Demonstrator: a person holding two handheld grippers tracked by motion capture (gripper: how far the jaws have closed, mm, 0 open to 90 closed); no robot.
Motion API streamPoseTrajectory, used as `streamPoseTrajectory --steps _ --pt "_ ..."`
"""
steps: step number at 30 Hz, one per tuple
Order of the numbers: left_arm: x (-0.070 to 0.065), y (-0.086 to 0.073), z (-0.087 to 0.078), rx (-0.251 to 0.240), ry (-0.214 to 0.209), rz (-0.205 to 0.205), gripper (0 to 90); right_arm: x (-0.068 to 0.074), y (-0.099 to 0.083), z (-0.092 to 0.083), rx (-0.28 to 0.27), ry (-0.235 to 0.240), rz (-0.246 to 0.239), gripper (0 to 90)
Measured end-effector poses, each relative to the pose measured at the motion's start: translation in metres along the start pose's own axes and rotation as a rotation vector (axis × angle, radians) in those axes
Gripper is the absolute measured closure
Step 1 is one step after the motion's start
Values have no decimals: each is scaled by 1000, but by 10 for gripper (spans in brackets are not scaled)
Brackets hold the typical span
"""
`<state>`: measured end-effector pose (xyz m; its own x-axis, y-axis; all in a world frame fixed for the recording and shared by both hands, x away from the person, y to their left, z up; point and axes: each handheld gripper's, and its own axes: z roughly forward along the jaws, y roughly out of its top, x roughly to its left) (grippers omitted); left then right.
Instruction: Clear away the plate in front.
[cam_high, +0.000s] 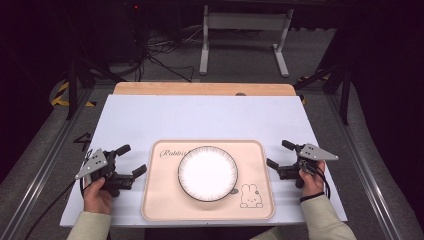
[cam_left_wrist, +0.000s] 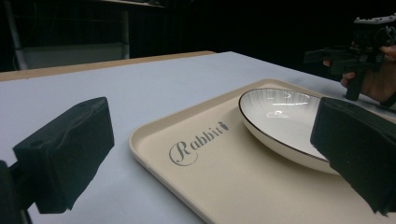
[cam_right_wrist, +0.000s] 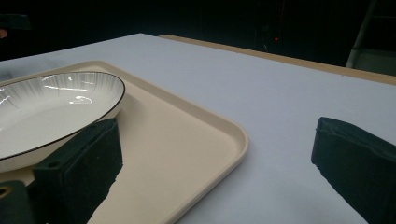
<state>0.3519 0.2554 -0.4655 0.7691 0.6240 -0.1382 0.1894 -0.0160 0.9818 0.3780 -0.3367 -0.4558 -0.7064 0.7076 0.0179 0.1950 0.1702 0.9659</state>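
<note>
The left claw (cam_high: 131, 161) sits with its two black jaws spread wide apart, gripping nothing, low over the pale grey bench (cam_high: 200, 117) just beside the left edge of the tray. It points forward and to the right, toward the plate; the person's left hand (cam_high: 97, 195) grips its handle from behind, the forearm in a cream sleeve coming up from the bottom edge. In the left gripper view the jaws frame the tray's near left corner and the plate's left side.

The right claw (cam_high: 280, 154) also stands apart and empty, close to the right edge of the tray, pointing to the left and a little forward. The right hand (cam_high: 312, 182) holds it from behind, a dark band at the wrist, the forearm angled inward from the lower right. In the right gripper view one jaw lies in front of the plate's rim and the other over bare bench.

Between the two claws lies the beige rectangular plastic tray with rounded corners (cam_high: 260, 172), flat on the bench, its long axis running left to right. The word "Rabbit" (cam_left_wrist: 198, 142) is printed near its far left corner and a rabbit drawing (cam_high: 251, 196) near its near right corner. The round white ceramic plate with a thin dark rim (cam_high: 208, 173) rests upright in the middle of the tray, touched by neither claw
</note>
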Motion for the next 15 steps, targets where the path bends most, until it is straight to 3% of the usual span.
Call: streamPoseTrajectory --steps 12,15 --pt "-1 -8 -3 0 -15 27 2 0 0 0 -1 3 -5 21" --pt "0 -8 -3 3 -9 16 1 1 0 0 1 1 -6 21"
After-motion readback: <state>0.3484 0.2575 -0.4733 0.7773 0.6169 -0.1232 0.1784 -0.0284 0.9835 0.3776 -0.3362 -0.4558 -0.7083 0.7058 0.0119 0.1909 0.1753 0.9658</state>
